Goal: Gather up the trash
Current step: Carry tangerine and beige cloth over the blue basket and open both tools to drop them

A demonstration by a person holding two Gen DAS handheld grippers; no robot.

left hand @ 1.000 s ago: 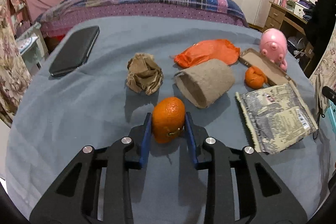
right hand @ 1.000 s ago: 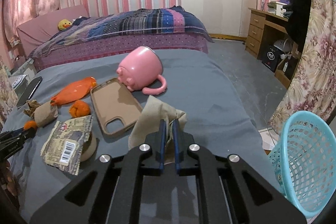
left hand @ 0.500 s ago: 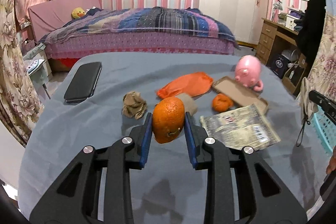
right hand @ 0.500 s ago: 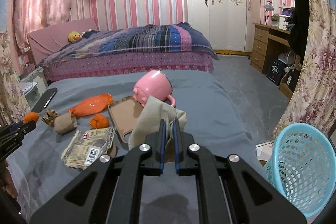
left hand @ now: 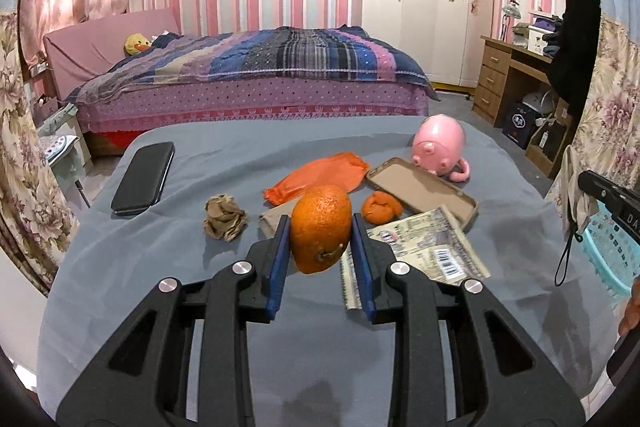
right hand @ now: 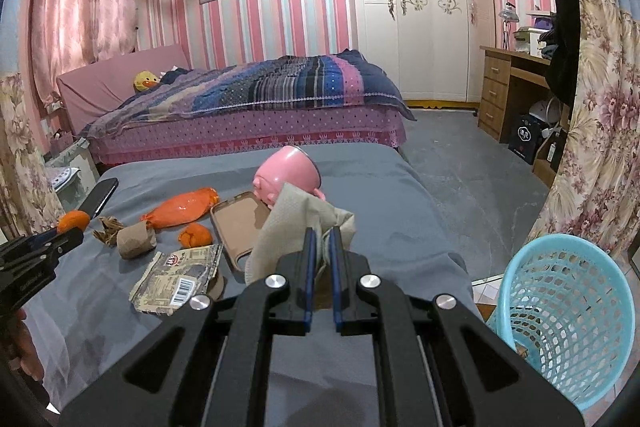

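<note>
The orange (left hand: 320,227) sits in the middle of the left wrist picture, squeezed between the two blue pads of the left gripper (left hand: 320,239), up off the gray table (left hand: 160,259). In the right wrist picture, the right gripper (right hand: 321,247) pinches a tan paper napkin (right hand: 296,223) in the middle. A blue basket (right hand: 568,311) stands at the lower right. A pink mug (right hand: 288,171), a phone case (right hand: 236,223) and a printed wrapper (right hand: 176,283) lie on the table.
</note>
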